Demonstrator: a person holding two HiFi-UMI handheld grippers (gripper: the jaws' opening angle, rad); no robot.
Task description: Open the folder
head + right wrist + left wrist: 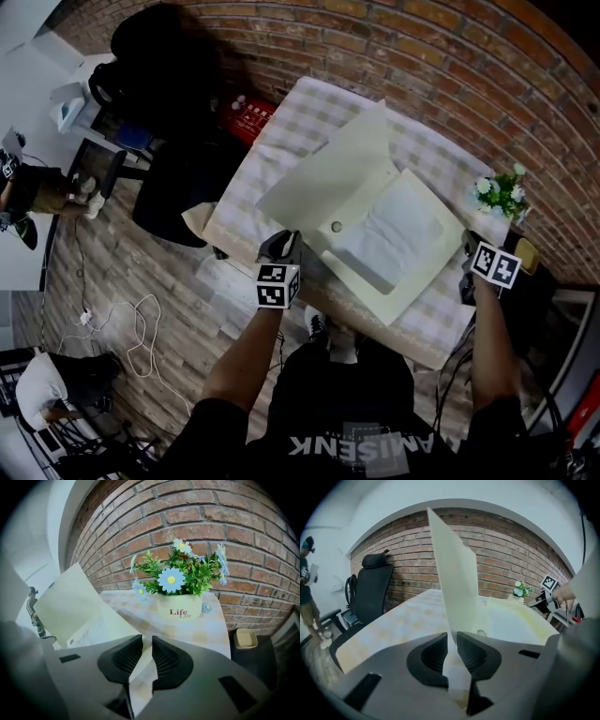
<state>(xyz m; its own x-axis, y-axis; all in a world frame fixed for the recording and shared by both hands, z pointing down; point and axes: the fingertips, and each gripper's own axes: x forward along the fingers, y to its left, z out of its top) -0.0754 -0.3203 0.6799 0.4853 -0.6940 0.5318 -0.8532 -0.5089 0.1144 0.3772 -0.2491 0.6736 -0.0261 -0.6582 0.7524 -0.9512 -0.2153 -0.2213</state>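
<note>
A cream folder (412, 281) lies open on the checked table (272, 141), with white sheets (389, 234) inside it. Its flap (328, 169) is lifted and leans away to the left. My left gripper (284, 242) sits at the table's near edge, shut on the flap's lower edge. In the left gripper view the flap (454, 573) stands upright, pinched between the jaws of the left gripper (453, 641). My right gripper (469, 248) hovers by the folder's right corner. Its jaws (146, 644) stand slightly apart, and only the cloth shows through the gap.
A flower pot (502, 192) (180, 606) stands at the table's right corner, close ahead of the right gripper. A black office chair (178, 178) (370, 592) is left of the table. A person (307, 588) stands far left. Cables (131, 328) lie on the floor.
</note>
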